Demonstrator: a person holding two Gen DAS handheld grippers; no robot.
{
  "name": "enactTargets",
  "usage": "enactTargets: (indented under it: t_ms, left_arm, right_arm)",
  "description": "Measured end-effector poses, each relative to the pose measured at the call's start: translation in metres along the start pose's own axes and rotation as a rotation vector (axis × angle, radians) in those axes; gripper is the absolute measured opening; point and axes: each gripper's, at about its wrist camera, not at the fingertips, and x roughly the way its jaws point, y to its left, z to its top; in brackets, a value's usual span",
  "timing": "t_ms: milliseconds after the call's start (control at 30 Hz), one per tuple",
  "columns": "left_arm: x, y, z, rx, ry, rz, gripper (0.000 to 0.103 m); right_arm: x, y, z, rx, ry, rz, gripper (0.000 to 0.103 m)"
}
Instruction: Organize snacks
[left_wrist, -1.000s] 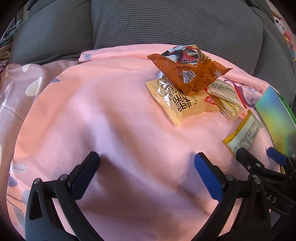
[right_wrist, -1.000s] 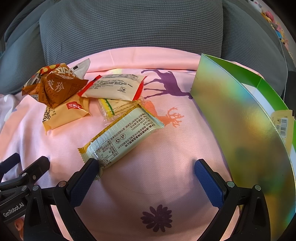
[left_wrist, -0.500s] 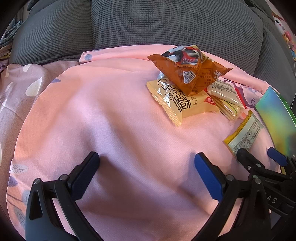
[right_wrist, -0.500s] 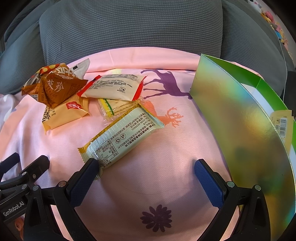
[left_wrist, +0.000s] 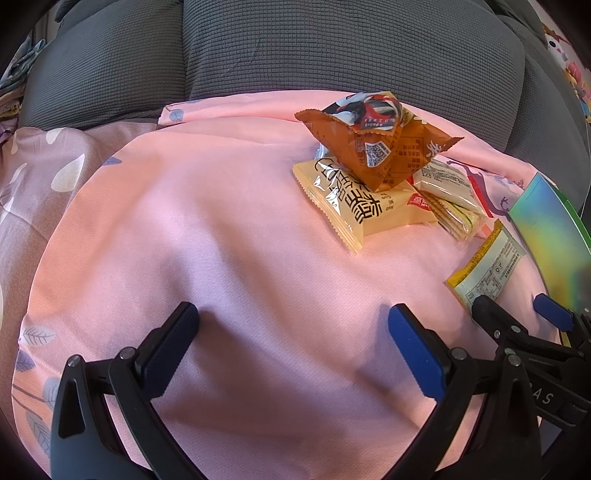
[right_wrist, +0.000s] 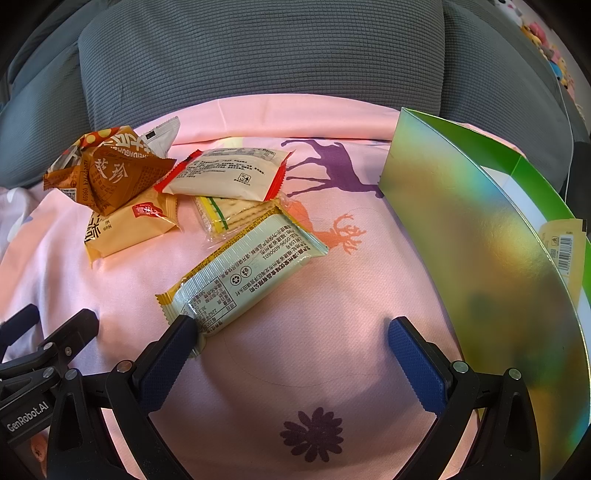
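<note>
My right gripper is wide open, one finger touching the long cracker pack on the pink blanket — a crooked squeeze might just push that slippery pack away.

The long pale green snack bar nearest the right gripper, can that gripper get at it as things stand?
Probably yes. The right gripper is open, and the pale green bar lies flat on the pink cloth by its left finger, nothing lying on it.

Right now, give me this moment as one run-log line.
left tongs open, empty | right tongs open, beside pale green packet | brown pouch atop yellow packet | green box right, one packet inside
</note>
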Motion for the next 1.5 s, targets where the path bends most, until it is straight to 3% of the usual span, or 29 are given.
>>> enactTargets:
  t_ms: [833,1133,1233,1333,1400,1500]
  left_arm:
    - [0.001,0.0,0.001,0.001,0.01,0.004,0.102]
    - [-0.002,-0.003,0.004,-0.003,0.075,0.043,0.102]
    - [-0.009,-0.002,0.003,-0.004,0.089,0.018,0.1]
    - [-0.023,0.004,0.008,-0.056,0.074,-0.055,0.097]
    - [-0.035,0.008,0.014,-0.094,0.05,-0.102,0.097]
    - [-0.049,0.01,0.023,-0.107,0.04,-0.149,0.098]
  right_arm:
    - [0.001,0.0,0.0,0.0,0.0,0.001,0.103]
    - [0.001,0.0,0.0,0.0,0.0,0.003,0.103]
    - [0.002,0.003,0.001,-0.012,0.005,-0.004,0.103]
    - [0.003,0.005,0.005,-0.006,0.029,-0.009,0.103]
    - [0.0,0.001,0.012,0.013,0.112,0.042,0.103]
    - [-0.027,-0.016,0.028,0.09,0.125,0.262,0.103]
